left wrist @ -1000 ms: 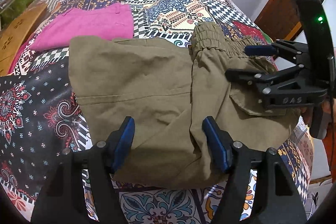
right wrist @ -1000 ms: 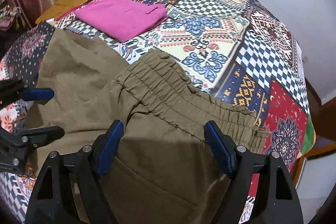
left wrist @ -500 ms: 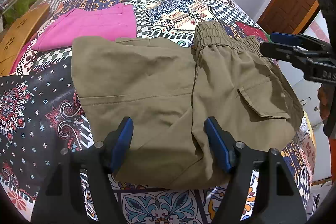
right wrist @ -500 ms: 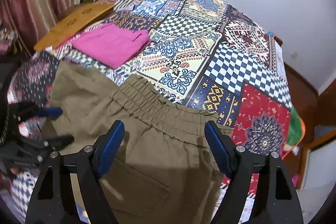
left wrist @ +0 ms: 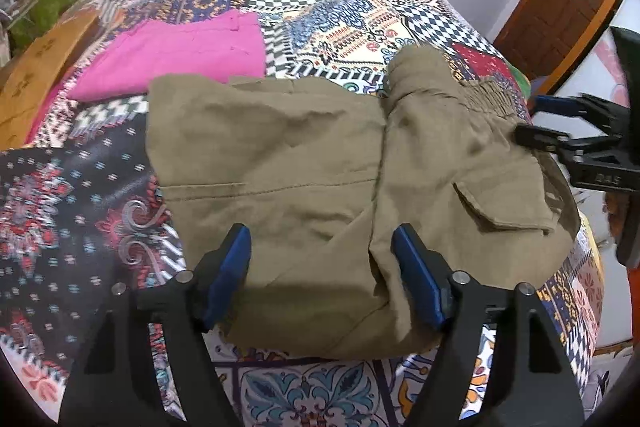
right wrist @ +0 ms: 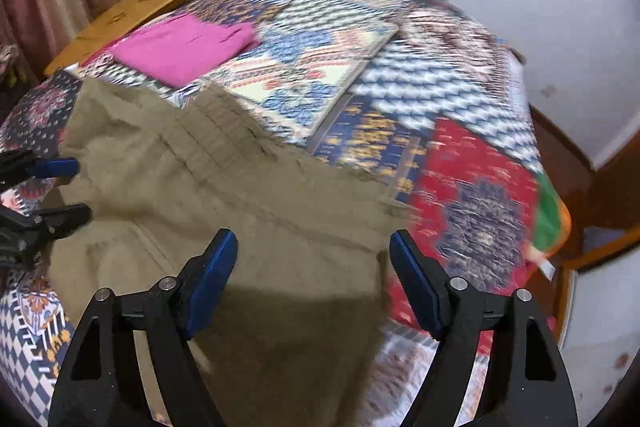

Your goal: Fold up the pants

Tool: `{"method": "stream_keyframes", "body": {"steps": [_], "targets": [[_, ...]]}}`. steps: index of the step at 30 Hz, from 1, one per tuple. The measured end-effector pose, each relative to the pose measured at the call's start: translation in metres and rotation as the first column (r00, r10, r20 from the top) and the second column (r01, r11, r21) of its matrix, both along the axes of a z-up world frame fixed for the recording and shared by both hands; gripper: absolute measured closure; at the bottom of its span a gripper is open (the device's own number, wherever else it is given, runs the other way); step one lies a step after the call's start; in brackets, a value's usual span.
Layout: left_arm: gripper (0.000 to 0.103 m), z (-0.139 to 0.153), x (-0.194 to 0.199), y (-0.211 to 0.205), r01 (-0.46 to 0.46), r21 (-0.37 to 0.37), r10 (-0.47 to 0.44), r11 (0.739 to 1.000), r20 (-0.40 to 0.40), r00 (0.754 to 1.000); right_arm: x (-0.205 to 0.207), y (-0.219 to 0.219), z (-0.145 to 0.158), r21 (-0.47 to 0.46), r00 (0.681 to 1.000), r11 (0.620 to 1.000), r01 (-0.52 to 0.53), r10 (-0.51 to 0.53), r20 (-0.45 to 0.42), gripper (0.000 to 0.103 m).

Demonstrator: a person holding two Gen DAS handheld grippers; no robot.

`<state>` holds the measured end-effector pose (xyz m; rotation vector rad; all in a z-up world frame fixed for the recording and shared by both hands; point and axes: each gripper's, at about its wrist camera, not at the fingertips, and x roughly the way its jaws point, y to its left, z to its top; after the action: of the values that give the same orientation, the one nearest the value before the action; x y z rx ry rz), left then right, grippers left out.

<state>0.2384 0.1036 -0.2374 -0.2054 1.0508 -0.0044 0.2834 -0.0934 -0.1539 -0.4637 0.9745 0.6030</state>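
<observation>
since a second ago the right gripper [left wrist: 532, 121] has pulled away from the cargo pocket toward the waistband edge of the olive pants [left wrist: 304, 163], which lie folded on the patchwork bed cover [left wrist: 320, 11]. left gripper [left wrist: 320, 259] hovers over the fold; its jaws just narrowed slightly, wide apart, gripping nothing. right jaws gape empty too. pink garment [left wrist: 180, 55] lies just beyond the pants.

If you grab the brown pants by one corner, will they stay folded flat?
Probably not. The brown pants look soft and wrinkly, so they would likely droop and unfold. The gathered waistband and flap pocket look thicker, so that end may hang heavier.
</observation>
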Motion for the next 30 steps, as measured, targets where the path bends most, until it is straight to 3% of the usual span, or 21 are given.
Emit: {"method": "stream_keyframes", "body": {"steps": [2,7,12,16,19,24,28,30], "targets": [[0.035,0.017,0.001,-0.002,0.011,0.011,-0.011,1.000,0.032,0.999,-0.010,-0.016,0.015,0.016,0.999,1.000,0.018,-0.019,0.050,0.027],[0.035,0.043,0.024,-0.020,0.064,0.010,-0.065,0.998,0.092,0.994,-0.020,-0.055,0.031,0.154,0.994,0.982,0.105,-0.107,0.003,0.026],[0.035,0.017,0.070,-0.040,0.089,0.025,-0.090,0.996,0.013,0.996,-0.017,-0.057,-0.001,0.155,0.986,0.974,0.167,-0.161,-0.049,0.026],[0.033,-0.009,0.091,-0.036,0.065,0.038,-0.063,0.997,-0.044,0.997,-0.004,-0.058,-0.035,0.077,0.976,0.974,0.214,-0.209,-0.066,0.027],[0.033,-0.009,0.091,-0.032,0.080,0.047,-0.079,0.996,-0.037,0.996,0.001,-0.073,-0.045,0.131,0.966,0.961,0.244,-0.228,-0.126,0.026],[0.032,0.017,0.082,-0.027,0.058,0.069,-0.059,0.996,0.010,0.998,-0.002,-0.096,-0.031,0.225,0.944,0.923,0.311,-0.272,-0.189,0.026],[0.029,0.030,0.074,-0.015,0.016,0.149,-0.021,0.989,0.033,0.999,-0.017,-0.110,-0.010,0.193,0.946,0.928,0.319,-0.300,-0.120,0.025],[0.029,0.031,0.070,-0.007,0.003,0.116,-0.005,0.993,0.014,1.000,-0.025,-0.119,-0.002,0.195,0.946,0.926,0.323,-0.307,-0.109,0.025]]}}
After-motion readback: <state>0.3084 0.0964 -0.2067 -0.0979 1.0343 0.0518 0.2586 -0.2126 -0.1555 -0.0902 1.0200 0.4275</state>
